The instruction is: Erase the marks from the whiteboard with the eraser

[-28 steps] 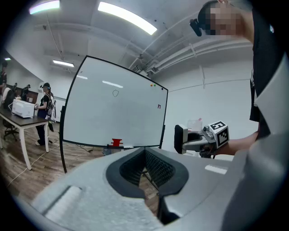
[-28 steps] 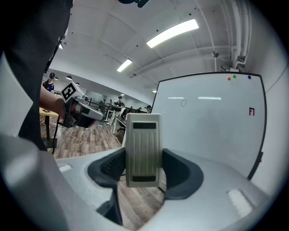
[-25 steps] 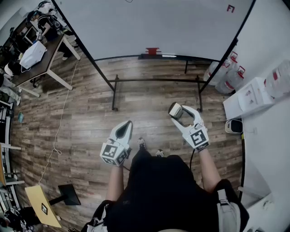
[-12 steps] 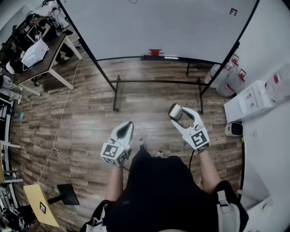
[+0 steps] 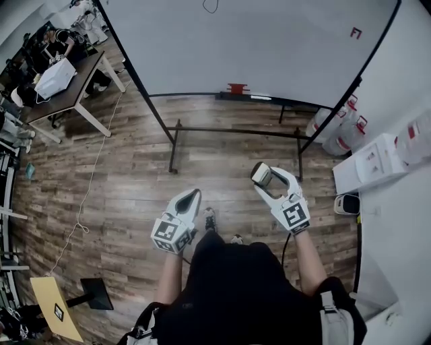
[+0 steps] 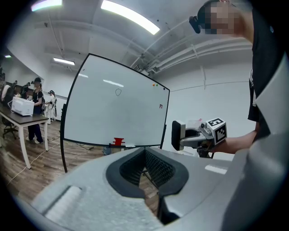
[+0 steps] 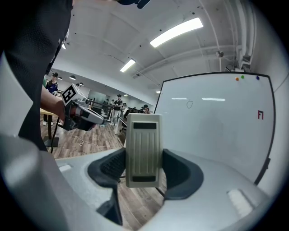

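Head view: we look down on a brown wood-plank floor (image 5: pixel 128 175) with both grippers held low in front of the person's dark clothing. The right gripper (image 5: pixel 264 172) is clenched on a beige ribbed plastic eraser (image 5: pixel 261 174). In the right gripper view we see that eraser (image 7: pixel 143 149) upright between the two dark pads, the right gripper (image 7: pixel 143 159) pressing it from both sides. The left gripper (image 5: pixel 192 194) is closed with nothing in it. In the left gripper view its tips (image 6: pixel 145 151) meet, and only floor shows through the gap below them.

The large white whiteboard in a black frame (image 5: pixel 256 47) stands well ahead of both grippers, apart from the eraser. We can make out a small black loop mark (image 5: pixel 211 6) near its top and a small red mark (image 5: pixel 355 32) towards its right edge. A red object (image 5: pixel 237 88) sits on the board's tray. The stand's black crossbar (image 5: pixel 236 130) lies between the person and the board. Clear water jugs with red handles (image 5: pixel 337 124) crowd the stand's right leg, with a white box-like unit (image 5: pixel 374 158) beside them. At far left a wooden-topped bench (image 5: pixel 74 84) carries a white bag (image 5: pixel 55 77).
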Demonstrator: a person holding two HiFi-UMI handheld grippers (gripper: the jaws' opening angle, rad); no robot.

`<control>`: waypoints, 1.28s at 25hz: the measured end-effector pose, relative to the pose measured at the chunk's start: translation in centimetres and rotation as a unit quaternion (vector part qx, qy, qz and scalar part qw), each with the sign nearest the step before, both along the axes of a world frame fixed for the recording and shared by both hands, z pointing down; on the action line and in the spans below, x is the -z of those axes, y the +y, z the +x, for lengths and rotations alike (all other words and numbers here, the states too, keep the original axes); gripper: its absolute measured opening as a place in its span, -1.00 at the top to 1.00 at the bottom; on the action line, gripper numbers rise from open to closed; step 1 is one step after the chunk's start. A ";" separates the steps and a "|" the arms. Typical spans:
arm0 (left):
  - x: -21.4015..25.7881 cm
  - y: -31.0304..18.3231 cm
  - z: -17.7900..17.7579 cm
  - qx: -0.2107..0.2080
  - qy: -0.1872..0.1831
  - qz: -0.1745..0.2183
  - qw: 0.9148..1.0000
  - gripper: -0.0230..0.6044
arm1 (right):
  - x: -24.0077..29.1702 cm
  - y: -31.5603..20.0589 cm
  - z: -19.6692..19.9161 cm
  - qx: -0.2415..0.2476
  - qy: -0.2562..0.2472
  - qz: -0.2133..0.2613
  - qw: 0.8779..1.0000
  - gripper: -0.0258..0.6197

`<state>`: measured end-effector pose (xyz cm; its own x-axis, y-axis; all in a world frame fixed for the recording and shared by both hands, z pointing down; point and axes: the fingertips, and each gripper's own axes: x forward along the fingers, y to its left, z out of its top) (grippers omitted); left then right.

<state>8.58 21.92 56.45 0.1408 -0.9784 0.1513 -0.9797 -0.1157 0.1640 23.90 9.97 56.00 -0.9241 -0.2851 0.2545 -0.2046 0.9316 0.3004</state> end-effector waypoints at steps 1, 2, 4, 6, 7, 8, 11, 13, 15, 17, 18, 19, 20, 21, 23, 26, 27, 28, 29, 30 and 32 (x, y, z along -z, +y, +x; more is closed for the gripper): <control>0.0 -0.3 -0.5 -0.002 0.001 0.000 1.000 0.90 | 0.0 -0.3 -0.5 -0.003 0.003 0.003 1.000 0.14; 0.0 -0.6 -1.1 -0.004 0.001 0.001 1.000 0.90 | 0.0 -0.5 -1.0 -0.004 0.006 0.008 1.000 0.14; 0.3 -1.3 -2.5 -0.006 0.001 0.007 1.000 0.90 | 0.2 -1.3 -2.2 -0.009 0.009 0.019 1.000 0.14; 0.7 -2.5 -4.2 -0.008 0.002 0.012 1.000 0.90 | 0.6 -2.7 -3.7 -0.020 0.008 0.025 0.999 0.14; 0.9 -3.1 -5.0 -0.010 0.003 0.013 1.000 0.90 | 0.9 -3.4 -4.4 -0.026 0.007 0.029 0.999 0.14; 1.0 -3.6 -5.8 -0.013 0.002 0.014 1.000 0.90 | 1.3 -4.1 -5.2 -0.031 0.005 0.032 0.999 0.14; 1.6 -5.5 -8.7 -0.020 0.000 0.018 1.000 0.90 | 2.5 -6.0 -7.8 -0.040 0.003 0.044 0.998 0.14; 2.0 -6.8 -10.7 -0.023 -0.001 0.022 0.999 0.90 | 3.0 -7.3 -9.6 -0.046 0.006 0.054 0.997 0.14; 2.3 -8.1 -12.4 -0.028 -0.006 0.029 0.999 0.90 | 3.3 -8.6 -11.2 -0.056 0.009 0.064 0.996 0.14; 2.6 -9.3 -14.1 -0.035 -0.011 0.033 0.999 0.90 | 3.6 -9.8 -12.7 -0.068 0.015 0.075 0.995 0.14; 2.6 -9.9 -15.0 -0.037 -0.011 0.034 0.999 0.90 | 3.7 -10.3 -13.5 -0.073 0.017 0.080 0.994 0.14; 2.7 -10.4 -15.8 -0.040 -0.011 0.035 0.999 0.90 | 3.9 -10.8 -14.3 -0.077 0.020 0.084 0.993 0.14; 2.6 -11.0 -16.6 -0.042 -0.010 0.036 0.998 0.90 | 4.0 -11.3 -15.0 -0.080 0.022 0.089 0.993 0.14; 2.6 -11.5 -17.3 -0.045 -0.009 0.036 0.998 0.90 | 4.1 -11.8 -15.7 -0.084 0.024 0.093 0.992 0.14; 2.6 -12.6 -18.4 -0.052 -0.007 0.036 0.998 0.90 | 4.2 -12.7 -16.9 -0.090 0.027 0.102 0.990 0.14; 2.4 -13.8 -19.3 -0.068 -0.007 0.032 0.997 0.90 | 4.5 -13.8 -18.1 -0.103 0.036 0.103 0.989 0.14; 2.4 -14.2 -19.5 -0.074 -0.007 0.030 0.997 0.90 | 4.6 -14.2 -18.4 -0.110 0.043 0.102 0.988 0.14; 2.3 -14.5 -19.8 -0.078 -0.006 0.028 0.997 0.90 | 4.9 -14.7 -18.7 -0.116 0.051 0.104 0.987 0.14; 2.2 -14.9 -20.0 -0.081 -0.006 0.026 0.996 0.90 | 5.1 -15.2 -19.0 -0.121 0.058 0.109 0.985 0.14; 2.1 -15.2 -20.2 -0.083 -0.005 0.025 0.996 0.90 | 5.5 -15.7 -19.3 -0.125 0.064 0.116 0.983 0.14; 2.3 -15.8 -20.4 -0.087 -0.007 0.027 0.996 0.90 | 6.4 -17.0 -19.7 -0.135 0.073 0.138 0.978 0.14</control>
